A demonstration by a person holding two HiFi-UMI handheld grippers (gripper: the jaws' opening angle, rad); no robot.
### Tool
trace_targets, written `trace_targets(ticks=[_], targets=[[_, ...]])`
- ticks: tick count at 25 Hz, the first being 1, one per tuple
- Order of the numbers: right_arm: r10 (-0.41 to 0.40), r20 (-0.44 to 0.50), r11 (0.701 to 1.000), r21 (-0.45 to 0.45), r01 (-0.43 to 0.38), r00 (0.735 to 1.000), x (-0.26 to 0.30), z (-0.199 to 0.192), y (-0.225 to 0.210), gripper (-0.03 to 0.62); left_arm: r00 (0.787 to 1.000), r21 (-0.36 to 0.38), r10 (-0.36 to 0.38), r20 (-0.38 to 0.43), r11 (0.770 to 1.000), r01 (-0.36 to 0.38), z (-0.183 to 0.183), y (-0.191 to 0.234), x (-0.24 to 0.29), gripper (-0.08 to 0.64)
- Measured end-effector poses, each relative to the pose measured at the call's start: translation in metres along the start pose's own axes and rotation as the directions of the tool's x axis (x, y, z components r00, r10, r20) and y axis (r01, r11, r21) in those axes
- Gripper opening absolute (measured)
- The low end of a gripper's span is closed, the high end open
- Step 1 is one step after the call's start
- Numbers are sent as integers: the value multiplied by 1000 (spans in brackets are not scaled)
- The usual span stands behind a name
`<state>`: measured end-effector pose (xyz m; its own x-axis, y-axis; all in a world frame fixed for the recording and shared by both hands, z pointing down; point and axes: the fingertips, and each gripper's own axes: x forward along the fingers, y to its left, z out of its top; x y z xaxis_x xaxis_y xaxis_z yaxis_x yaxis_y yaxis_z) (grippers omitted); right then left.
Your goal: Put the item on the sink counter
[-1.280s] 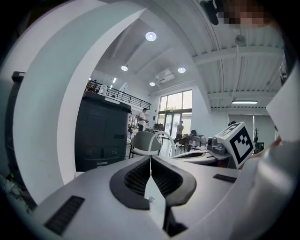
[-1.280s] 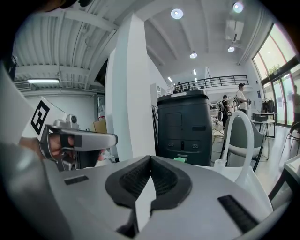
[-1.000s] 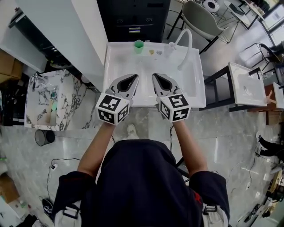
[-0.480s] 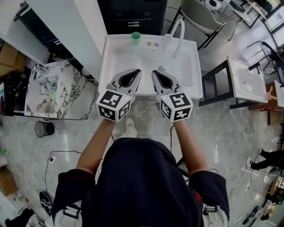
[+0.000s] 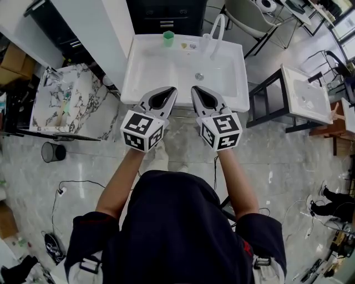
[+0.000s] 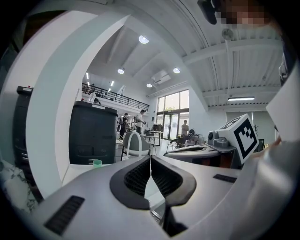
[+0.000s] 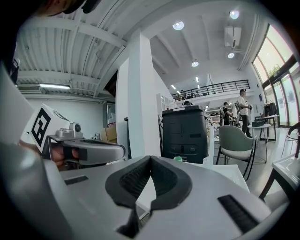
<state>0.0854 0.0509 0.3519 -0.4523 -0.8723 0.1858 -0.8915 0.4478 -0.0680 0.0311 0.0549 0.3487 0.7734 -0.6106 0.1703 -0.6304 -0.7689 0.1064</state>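
– Green cup [image 5: 168, 37]: where does it stand relative to you?
– Upright on the back ledge of the white sink [image 5: 138, 83], left of the faucet [image 5: 213, 30] and in front of the black cabinet [image 5: 166, 14]. It is well apart from both of your tongs. Two small objects [image 5: 186, 46] lie between cup and faucet, too small to identify.
– How are your left tongs [image 5: 169, 90] set?
– Pressed together, tips meeting, nothing between them. You hold them over the sink's near rim, pointing toward the basin.
– And your right tongs [image 5: 196, 90]?
– Likewise pressed together and empty, just beside the left pair. The drain [image 5: 199, 76] lies just ahead of their tips.
– What flanks the sink?
– To your left, a marbled worktop [image 5: 89, 119], with a dark bin [image 5: 53, 151] on the floor near it. To your right, a second white basin [image 5: 302, 100] on a dark frame.
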Motion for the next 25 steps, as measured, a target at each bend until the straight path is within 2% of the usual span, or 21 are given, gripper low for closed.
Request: trace_targets(ticks=[13,25], targets=[[-9,23,1000,-8,9,1000,-49,-7,24,34,999,16,9,36,1000,-10,1,-43,-39,17],[-12,23,1000,-21,12,1000,-68,-16,30,34,999,17,10,47,1000,-10,-6,-59,-52,17]])
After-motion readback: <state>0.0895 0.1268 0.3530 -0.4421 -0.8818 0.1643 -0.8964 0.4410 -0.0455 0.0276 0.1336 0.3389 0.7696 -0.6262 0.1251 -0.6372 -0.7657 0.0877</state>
